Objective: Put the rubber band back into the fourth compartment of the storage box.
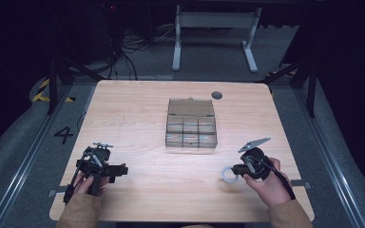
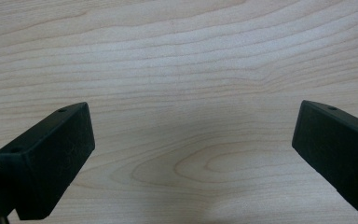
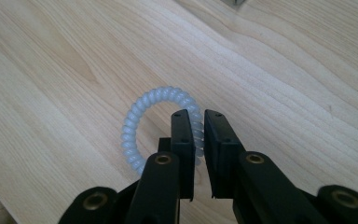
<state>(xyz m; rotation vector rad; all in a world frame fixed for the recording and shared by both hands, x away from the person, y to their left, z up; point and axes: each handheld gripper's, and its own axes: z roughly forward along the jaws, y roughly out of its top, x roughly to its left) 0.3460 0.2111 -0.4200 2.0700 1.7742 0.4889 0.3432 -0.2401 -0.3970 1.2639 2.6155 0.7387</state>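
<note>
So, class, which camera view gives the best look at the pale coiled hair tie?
The right gripper view: the coiled hair tie is close and sharp, its ring clamped between the right gripper's jaws above the table. The high view shows it small and blurry. The left gripper view shows bare wood.

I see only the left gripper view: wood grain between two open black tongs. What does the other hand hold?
Observer: The right tongs are shut on a pale spiral hair tie.
Operator: Is there a container on the table?
Observer: Yes, a clear compartment box with its lid open stands at the table's middle, beyond both hands.
Operator: Is anything else lying there?
Observer: A small dark round thing lies near the far edge, right of the box; I cannot tell what it is.
</note>
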